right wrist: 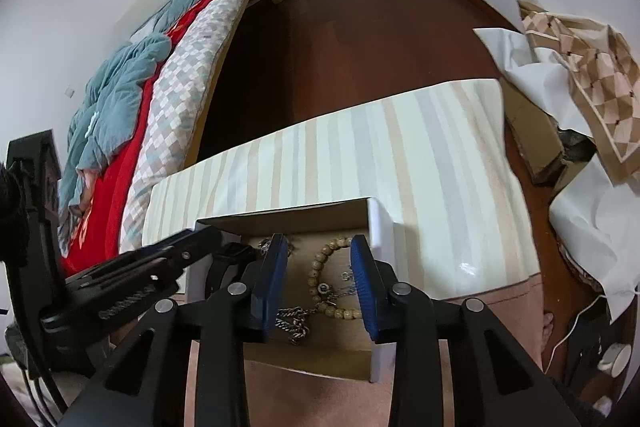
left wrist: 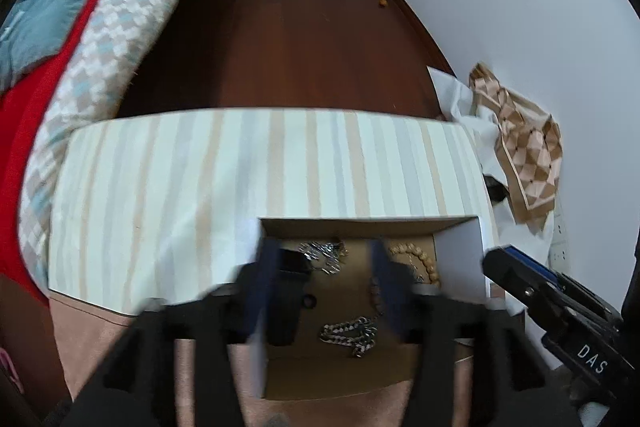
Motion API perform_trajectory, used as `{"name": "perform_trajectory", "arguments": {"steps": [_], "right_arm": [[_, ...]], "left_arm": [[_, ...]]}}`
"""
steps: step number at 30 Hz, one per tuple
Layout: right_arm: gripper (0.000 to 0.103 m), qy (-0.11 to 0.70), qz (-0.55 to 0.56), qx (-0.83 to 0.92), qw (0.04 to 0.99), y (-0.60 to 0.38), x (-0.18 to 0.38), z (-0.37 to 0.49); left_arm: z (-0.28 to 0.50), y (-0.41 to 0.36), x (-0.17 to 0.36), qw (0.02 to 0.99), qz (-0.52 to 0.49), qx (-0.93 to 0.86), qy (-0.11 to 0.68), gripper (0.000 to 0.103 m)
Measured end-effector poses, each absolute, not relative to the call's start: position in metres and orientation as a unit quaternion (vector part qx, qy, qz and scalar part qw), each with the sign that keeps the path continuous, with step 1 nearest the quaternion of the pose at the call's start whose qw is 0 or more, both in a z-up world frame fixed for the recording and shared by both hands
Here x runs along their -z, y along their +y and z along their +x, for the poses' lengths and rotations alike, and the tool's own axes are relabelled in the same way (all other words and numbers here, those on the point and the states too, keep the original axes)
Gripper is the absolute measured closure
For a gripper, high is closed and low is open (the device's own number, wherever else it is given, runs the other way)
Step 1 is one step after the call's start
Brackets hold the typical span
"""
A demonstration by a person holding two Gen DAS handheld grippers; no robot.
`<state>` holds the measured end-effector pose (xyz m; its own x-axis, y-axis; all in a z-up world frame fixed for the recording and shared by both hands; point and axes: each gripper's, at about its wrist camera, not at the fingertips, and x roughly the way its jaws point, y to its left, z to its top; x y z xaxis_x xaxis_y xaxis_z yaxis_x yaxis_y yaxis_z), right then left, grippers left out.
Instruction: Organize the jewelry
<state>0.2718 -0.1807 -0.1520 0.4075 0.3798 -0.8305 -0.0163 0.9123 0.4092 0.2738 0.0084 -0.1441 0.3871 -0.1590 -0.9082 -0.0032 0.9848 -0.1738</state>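
An open cardboard box (left wrist: pixel 460 243) with white side walls lies on a striped cloth (left wrist: pixel 240 167). Inside lie a silver chain (left wrist: pixel 350 333), a silver tangle of jewelry (left wrist: pixel 322 255), a black watch (left wrist: pixel 294 259) and a wooden bead bracelet (left wrist: pixel 420 259). My left gripper (left wrist: pixel 324 279) is open, its fingers over the box, holding nothing. In the right wrist view my right gripper (right wrist: pixel 318 279) is open above the box (right wrist: pixel 378 227), framing the bead bracelet (right wrist: pixel 320 267), a thin necklace (right wrist: pixel 340 287) and the silver chain (right wrist: pixel 292 323). The left gripper also shows in the right wrist view (right wrist: pixel 160 263).
A bed with red, teal and checked bedding (right wrist: pixel 132 115) is at the left. Dark wood floor (left wrist: pixel 288 39) lies beyond the cloth. A patterned scarf (left wrist: pixel 520 143) and white paper (right wrist: pixel 532 67) lie at the right by the wall.
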Motion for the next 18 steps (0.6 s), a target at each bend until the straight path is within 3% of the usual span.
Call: {"name": "perform_trajectory", "arguments": {"steps": [3, 5, 11, 18], "right_arm": [[0.059, 0.531, 0.137, -0.092, 0.831, -0.181, 0.146, 0.264], [0.039, 0.535, 0.119, -0.076, 0.833, -0.181, 0.143, 0.259], [0.006, 0.549, 0.039, -0.022, 0.835, -0.171, 0.145, 0.242], [0.000, 0.558, 0.002, -0.008, 0.830, -0.159, 0.144, 0.224]], "left_arm": [[0.270, 0.018, 0.136, 0.837, -0.068, 0.030, 0.542, 0.036], [0.266, 0.024, 0.134, 0.839, -0.062, 0.018, 0.541, 0.024], [0.244, 0.041, 0.131, 0.839, -0.020, -0.041, 0.541, 0.006], [0.214, 0.040, 0.131, 0.839, 0.001, -0.063, 0.540, 0.004]]}}
